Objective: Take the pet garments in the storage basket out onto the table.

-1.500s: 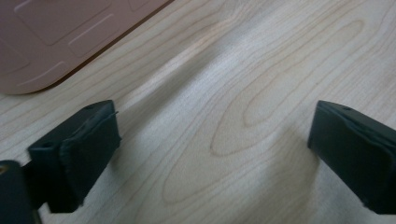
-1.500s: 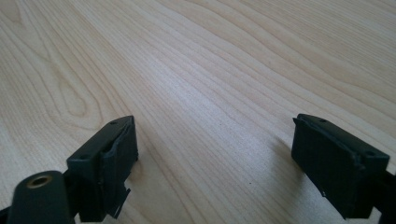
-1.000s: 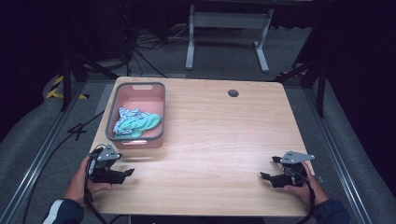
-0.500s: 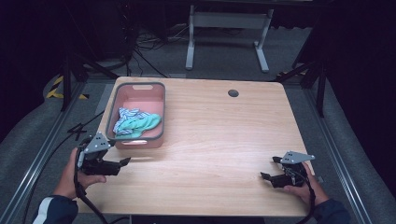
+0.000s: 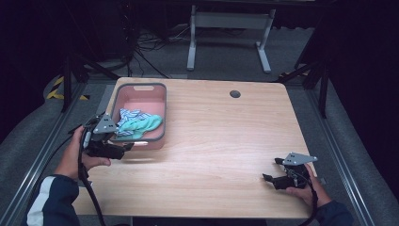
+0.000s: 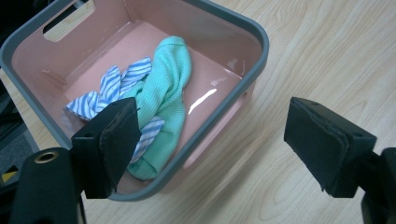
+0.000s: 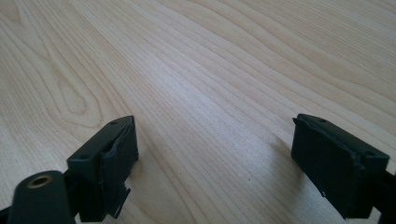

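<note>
Left tongs (image 5: 123,149) raised beside pink bin (image 5: 160,88), jaws apart

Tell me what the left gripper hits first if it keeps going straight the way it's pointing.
Probably the pink bin: the left gripper, jaws open and empty, points down across its near corner. The grey rim lies between the jaws, with the green cloth just beyond inside. Depth is hard to judge, so rim or cloth could come first.
</note>
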Tool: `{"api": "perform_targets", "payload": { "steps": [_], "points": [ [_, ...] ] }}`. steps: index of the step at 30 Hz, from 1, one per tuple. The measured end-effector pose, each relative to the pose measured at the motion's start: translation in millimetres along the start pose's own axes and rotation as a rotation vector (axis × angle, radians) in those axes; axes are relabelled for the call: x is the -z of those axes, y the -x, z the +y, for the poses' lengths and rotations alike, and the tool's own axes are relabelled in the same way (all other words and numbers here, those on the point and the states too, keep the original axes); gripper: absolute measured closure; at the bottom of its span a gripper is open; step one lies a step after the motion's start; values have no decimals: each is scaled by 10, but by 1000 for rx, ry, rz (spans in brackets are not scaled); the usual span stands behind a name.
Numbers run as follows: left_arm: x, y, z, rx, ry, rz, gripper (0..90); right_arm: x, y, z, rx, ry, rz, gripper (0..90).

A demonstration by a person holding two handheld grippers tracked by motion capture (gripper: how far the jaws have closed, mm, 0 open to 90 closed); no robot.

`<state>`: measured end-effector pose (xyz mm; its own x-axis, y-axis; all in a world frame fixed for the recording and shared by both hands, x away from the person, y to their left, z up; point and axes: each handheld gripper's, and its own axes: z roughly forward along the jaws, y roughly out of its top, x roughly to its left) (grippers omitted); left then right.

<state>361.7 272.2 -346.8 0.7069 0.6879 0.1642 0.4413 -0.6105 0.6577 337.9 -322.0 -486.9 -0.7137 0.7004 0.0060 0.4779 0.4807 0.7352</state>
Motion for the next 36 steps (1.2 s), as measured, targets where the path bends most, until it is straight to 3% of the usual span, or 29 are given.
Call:
{"api": "perform_targets", "payload": {
  "steps": [5, 7, 11, 20, 22, 27, 28, 36],
  "points": [
    [-99, -83, 90, -2, -33, -3, 198, 0, 0, 0, 0, 0, 0, 151],
    [-172, -142, 137, -1, -57, 18, 221, 0, 0, 0, 0, 0, 0, 151],
    [-291, -233, 215, 5, -89, 1, 216, 0, 0, 0, 0, 0, 0, 152],
    [-622, -372, 417, 6, -199, 3, 202, 0, 0, 0, 0, 0, 0, 151],
    [-714, -407, 454, 9, -236, -15, 202, 1, 1, -1, 0, 0, -1, 152],
    [-943, -462, 460, 15, -300, -17, 199, 4, 0, -4, -2, -1, -1, 151],
    [-1026, -490, 454, 15, -334, -20, 198, 4, 0, -4, -2, -1, -1, 151],
    [-1287, -545, 438, 20, -441, -28, 198, 6, 1, -5, -1, -1, -1, 152]
  ]
}}
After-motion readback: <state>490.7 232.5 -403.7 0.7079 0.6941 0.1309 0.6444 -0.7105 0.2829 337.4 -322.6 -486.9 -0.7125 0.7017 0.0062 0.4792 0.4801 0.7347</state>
